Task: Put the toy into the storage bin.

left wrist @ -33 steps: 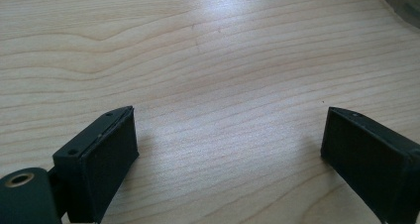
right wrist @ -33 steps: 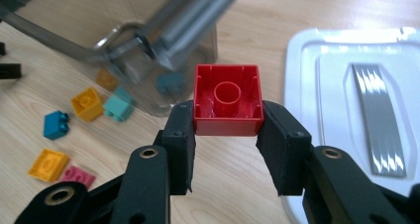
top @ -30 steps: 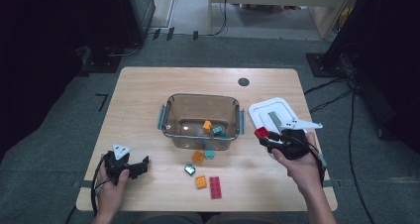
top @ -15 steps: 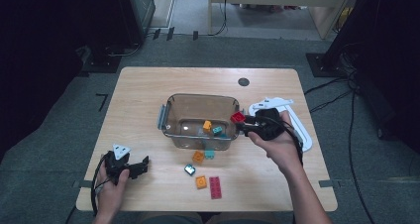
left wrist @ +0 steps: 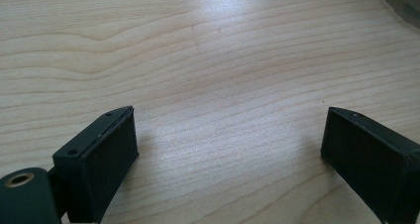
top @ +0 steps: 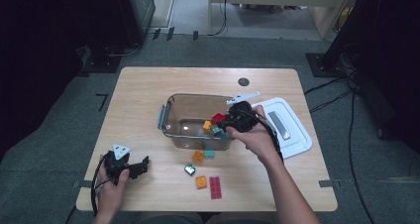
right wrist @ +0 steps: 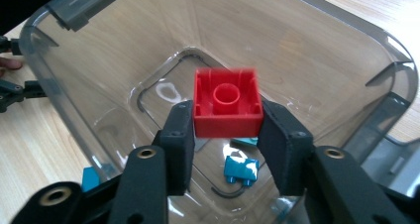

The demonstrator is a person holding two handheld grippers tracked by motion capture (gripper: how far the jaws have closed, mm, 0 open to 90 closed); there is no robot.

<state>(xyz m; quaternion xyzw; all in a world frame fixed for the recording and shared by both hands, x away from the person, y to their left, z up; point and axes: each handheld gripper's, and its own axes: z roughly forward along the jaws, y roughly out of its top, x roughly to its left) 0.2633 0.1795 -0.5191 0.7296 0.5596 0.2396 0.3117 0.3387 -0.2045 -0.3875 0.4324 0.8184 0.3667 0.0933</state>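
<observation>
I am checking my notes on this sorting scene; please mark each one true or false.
1. The red square plastic block is between the jaws of the right claw. True; the jaws have just been opening.
2. The left claw grips an orange block. False: it is open over the bare wooden table.
3. The white plastic lid covers the clear plastic bin. False: it lies beside the bin.
4. A flat red brick lies outside the bin. True.
</observation>
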